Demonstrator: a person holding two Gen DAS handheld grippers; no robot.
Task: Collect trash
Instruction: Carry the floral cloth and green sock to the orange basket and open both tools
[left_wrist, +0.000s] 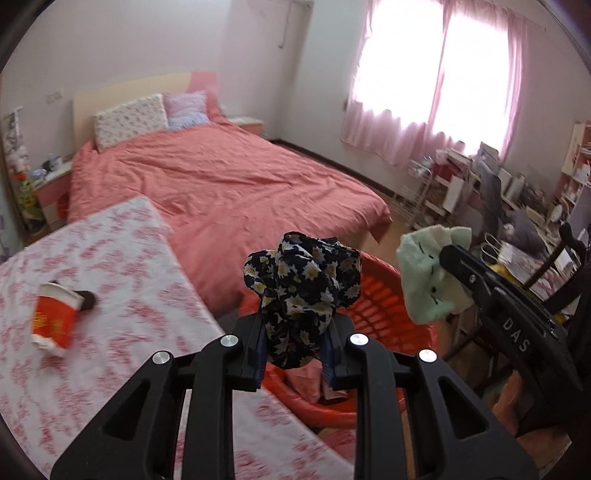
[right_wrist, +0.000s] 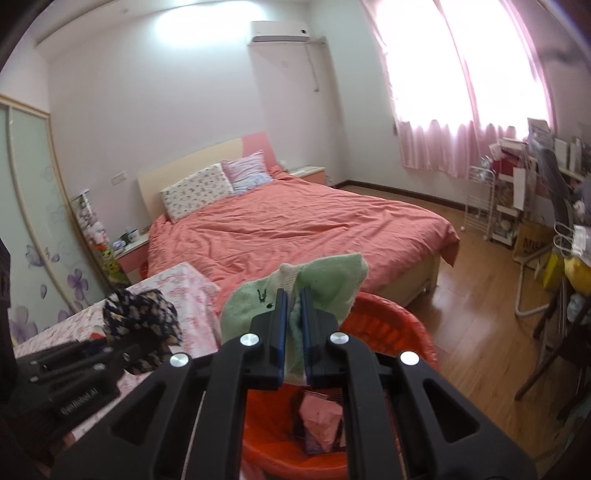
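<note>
A: Left of the left claw (left_wrist: 295, 354)?
B: Crushed red cup (left_wrist: 55, 319) on the bench (left_wrist: 122, 258).
A: Grips?
B: Left clamped on dark floral cloth (left_wrist: 303, 291), right claw (right_wrist: 294, 332) clamped on green cloth (right_wrist: 325, 284); both above red basket (right_wrist: 391, 325).

basket (right_wrist: 391, 325): open top, clear | table (left_wrist: 122, 258): flanks left | bed (left_wrist: 221, 184): beyond

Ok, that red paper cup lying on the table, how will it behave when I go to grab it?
The red paper cup lies on its side on the flowered tablecloth, so a nudge will probably roll it. Its rim looks bent and crumpled, so it is likely thin, light and easy to crush; a gentle pinch should do. The cloth under it may slow rolling a little.
</note>
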